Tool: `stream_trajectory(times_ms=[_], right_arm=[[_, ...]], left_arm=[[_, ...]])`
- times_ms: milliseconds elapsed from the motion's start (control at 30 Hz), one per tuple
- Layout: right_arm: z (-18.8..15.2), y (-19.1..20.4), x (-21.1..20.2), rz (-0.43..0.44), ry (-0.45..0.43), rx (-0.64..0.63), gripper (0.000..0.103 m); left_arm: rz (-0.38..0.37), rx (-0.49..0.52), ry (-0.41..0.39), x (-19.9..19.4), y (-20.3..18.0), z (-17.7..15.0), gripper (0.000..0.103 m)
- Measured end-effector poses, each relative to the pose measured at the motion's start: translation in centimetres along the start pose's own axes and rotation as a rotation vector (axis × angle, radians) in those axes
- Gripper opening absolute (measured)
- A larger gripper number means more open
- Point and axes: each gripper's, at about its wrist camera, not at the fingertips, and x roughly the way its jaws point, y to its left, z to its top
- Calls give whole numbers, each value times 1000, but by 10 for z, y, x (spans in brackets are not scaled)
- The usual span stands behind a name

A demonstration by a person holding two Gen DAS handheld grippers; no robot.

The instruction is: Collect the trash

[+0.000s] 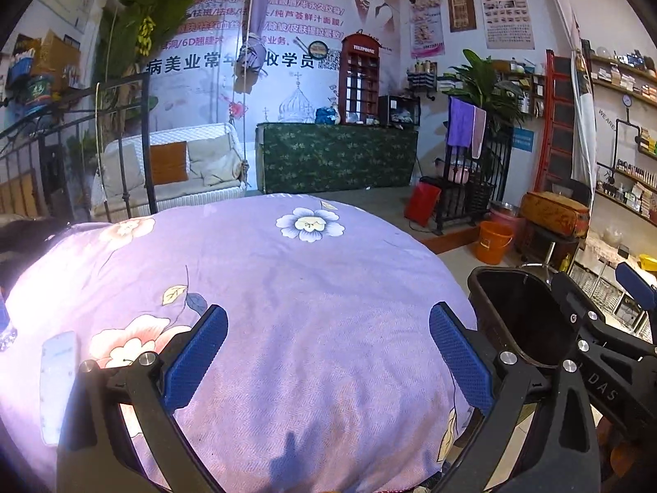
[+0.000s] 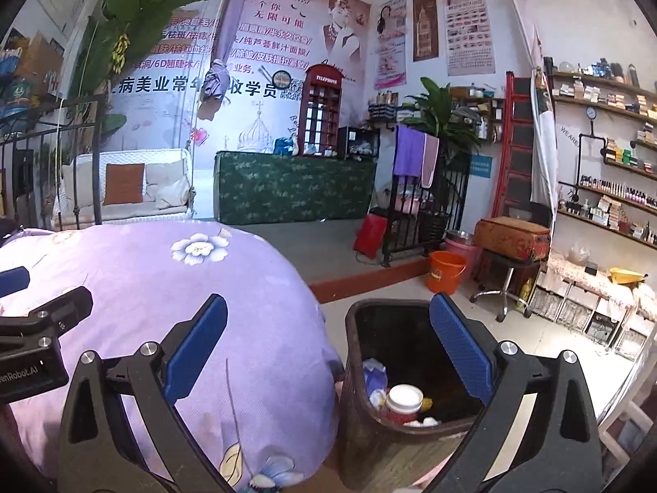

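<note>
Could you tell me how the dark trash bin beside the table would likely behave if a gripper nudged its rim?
The trash bin looks tall and narrow, so it might tip. It holds only a few scraps and a jar, so it is probably light and might slide.

A bin [image 2: 369, 443] stands just right of the cloth-covered table [image 2: 143, 308] — inside it, a jar [image 2: 404, 400] among wrappers [image 2: 375, 374].

Open bin [image 2: 369, 443] mouth beside bed [image 2: 164, 308]

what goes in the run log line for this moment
left gripper: open, empty | right gripper: open, empty | trash bin: beside bed, holds trash
</note>
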Motion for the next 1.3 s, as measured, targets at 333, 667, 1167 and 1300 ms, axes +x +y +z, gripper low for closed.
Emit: stream_trajectory(times_ms=[333,667,1167,1300], right_arm=[[2,3,-20,16,-37,25,97],[1,2,-18,20,-25,27,97],[0,2,-19,25,-18,14,97],[1,3,-19,26,-17,11,97]], left_arm=[[31,0,-74,-15,0,1,97],[44,-1,-86,-17,2,0,97],[50,-1,-91,-20,2,2,97],[52,5,-93,-20,1,2,97]])
